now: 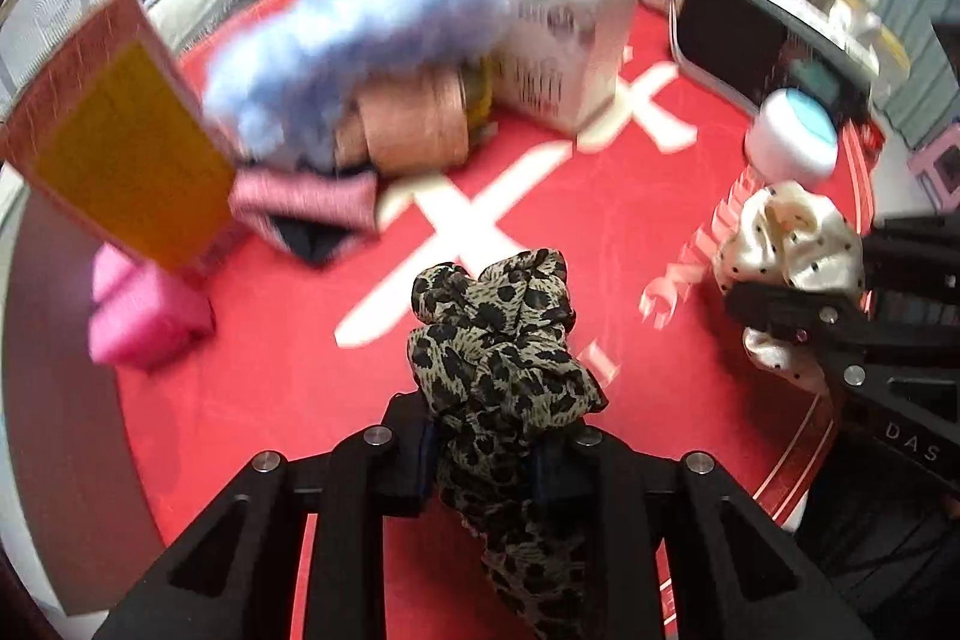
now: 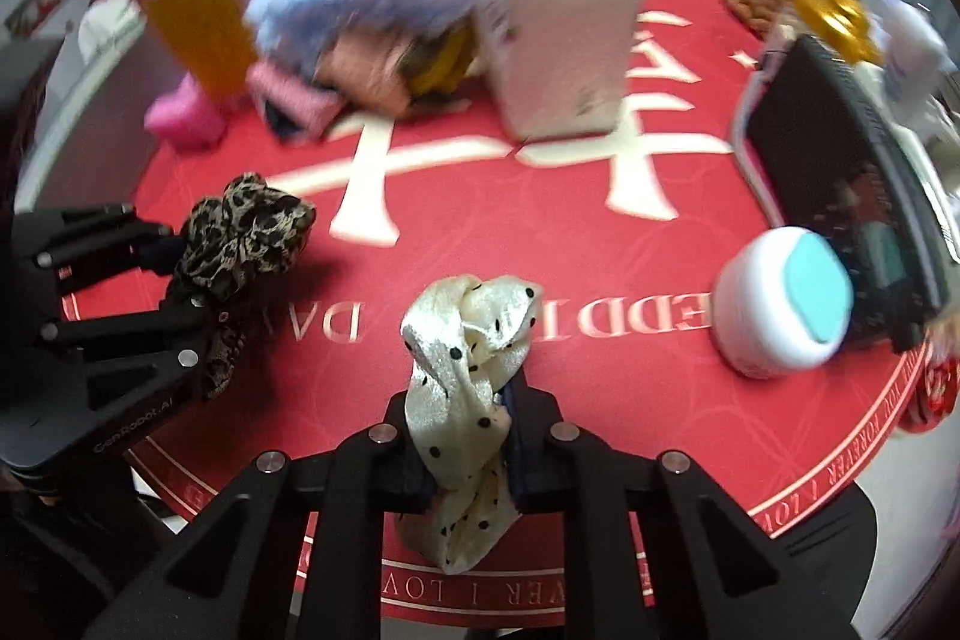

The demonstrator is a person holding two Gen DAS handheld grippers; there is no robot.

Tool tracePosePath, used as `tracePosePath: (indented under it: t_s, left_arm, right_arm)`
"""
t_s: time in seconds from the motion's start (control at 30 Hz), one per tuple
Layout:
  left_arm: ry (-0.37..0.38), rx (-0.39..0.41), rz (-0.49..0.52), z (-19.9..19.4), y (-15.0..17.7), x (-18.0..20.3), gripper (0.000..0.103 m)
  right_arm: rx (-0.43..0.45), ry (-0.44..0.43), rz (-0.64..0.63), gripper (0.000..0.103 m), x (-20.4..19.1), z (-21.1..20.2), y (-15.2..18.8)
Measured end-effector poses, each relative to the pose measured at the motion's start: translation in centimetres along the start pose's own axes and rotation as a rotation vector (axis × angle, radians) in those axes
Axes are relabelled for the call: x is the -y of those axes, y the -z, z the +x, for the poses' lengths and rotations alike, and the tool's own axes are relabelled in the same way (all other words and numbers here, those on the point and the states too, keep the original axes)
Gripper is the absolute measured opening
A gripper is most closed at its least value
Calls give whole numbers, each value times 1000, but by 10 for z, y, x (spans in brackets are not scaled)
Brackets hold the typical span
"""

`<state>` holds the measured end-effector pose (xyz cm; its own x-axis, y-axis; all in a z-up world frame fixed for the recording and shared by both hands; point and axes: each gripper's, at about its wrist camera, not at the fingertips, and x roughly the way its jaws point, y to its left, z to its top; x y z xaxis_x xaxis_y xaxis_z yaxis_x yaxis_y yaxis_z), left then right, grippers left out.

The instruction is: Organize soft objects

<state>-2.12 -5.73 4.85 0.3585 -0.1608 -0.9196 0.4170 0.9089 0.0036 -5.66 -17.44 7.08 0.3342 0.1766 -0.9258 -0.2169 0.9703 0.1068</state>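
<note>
While the left gripper [image 1: 480, 466] is clutching a leopard scrunchie [image 1: 492, 340], the right gripper [image 2: 465, 451] is gripping a cream dotted scrunchie [image 2: 468, 340]; both are likely heading for the soft pile [image 2: 360, 4], needing gentle placement.

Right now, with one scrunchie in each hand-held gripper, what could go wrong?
1. The leopard scrunchie hangs loose below the left hand-held gripper; its tail might drag or snag on the red mat.
2. The cream dotted scrunchie looks slippery and is pinched at one fold by the right hand-held gripper; it may slip out.
3. The white jar stands close by; a swing could knock it.
</note>
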Motion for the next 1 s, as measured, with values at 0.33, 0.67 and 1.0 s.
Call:
tracePosePath:
  t_s: [0.33, 0.67, 1.0]
  left_arm:
    - [-14, 96, -17, -31, -65, -2, 25]
    - [-8, 107, -9, -30, -129, 13, 25]
    - [50, 130, -60, -24, -183, 15, 25]
  right_arm:
    - [141, 56, 98, 18, 38, -35, -41]
    - [207, 109, 141, 18, 63, -46, -97]
    - [246, 115, 218, 18, 90, -42, -135]
